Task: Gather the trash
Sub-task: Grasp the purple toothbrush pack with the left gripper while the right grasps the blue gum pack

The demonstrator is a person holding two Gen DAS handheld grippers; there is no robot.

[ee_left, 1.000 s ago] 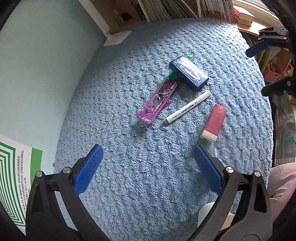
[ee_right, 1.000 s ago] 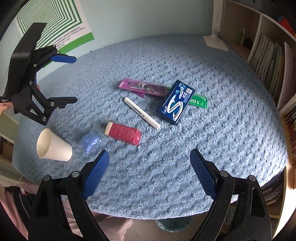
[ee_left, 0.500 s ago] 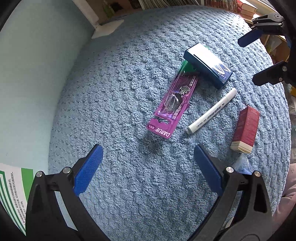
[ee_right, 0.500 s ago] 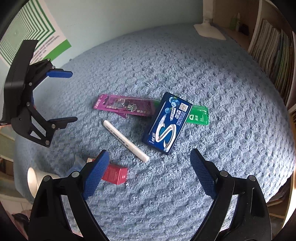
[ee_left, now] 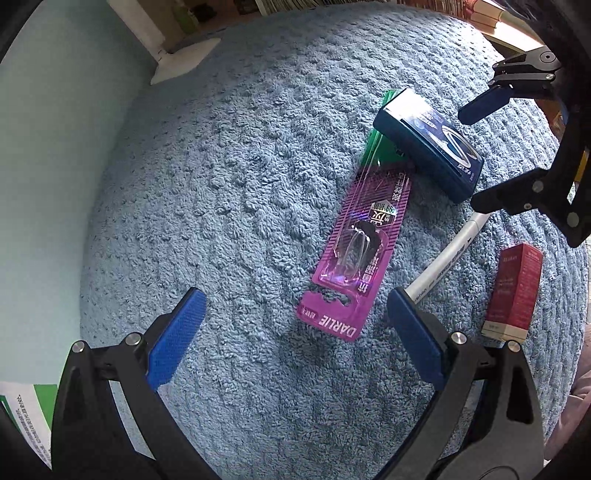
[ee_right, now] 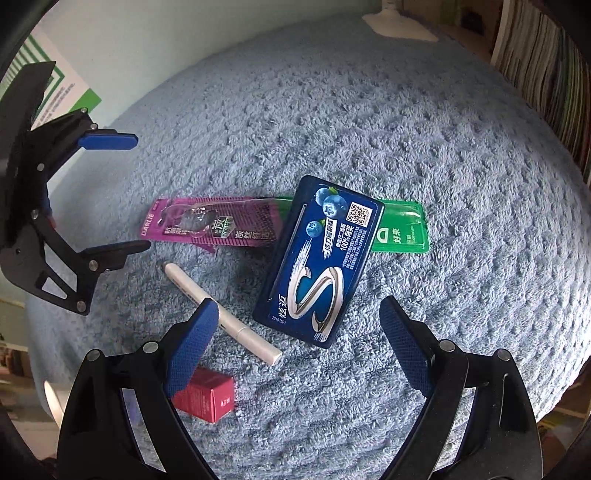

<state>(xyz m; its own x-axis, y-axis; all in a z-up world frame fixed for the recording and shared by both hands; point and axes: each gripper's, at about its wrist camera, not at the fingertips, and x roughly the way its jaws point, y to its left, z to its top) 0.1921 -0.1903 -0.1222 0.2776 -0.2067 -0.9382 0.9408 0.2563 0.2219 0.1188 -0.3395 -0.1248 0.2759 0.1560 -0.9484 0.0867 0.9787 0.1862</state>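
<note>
Lying in a loose cluster at the middle of the right wrist view, the trash sits on a blue fleecy cloth (ee_right: 369, 122) spread over the tabletop: a dark blue gum pack (ee_right: 317, 258) rests across the join of a purple toothbrush card (ee_right: 214, 225) and its green end (ee_right: 400, 230), overlapping both. A white marker (ee_right: 221, 314) lies diagonally just below the purple card, apart from it, its lower half passing behind the right gripper's (ee_right: 295, 347) left pad. A red box (ee_right: 207, 400) lies at the lower left of that frame, partly hidden by the same finger. In the left wrist view the purple card's free end, printed DARLIE, points down toward the left gripper (ee_left: 295, 332), lying nearer its right pad. Both grippers have their jaws released wide and hold nothing; the right one frames the gum pack's lower edge. Bare cloth stretches across the whole left half of the left wrist view and the upper right of the right wrist view. The cloth's edge curves away to a pale wall at upper left, with a white lamp base (ee_right: 400, 27) at the top and bookshelves (ee_right: 546, 59) at the right.
</note>
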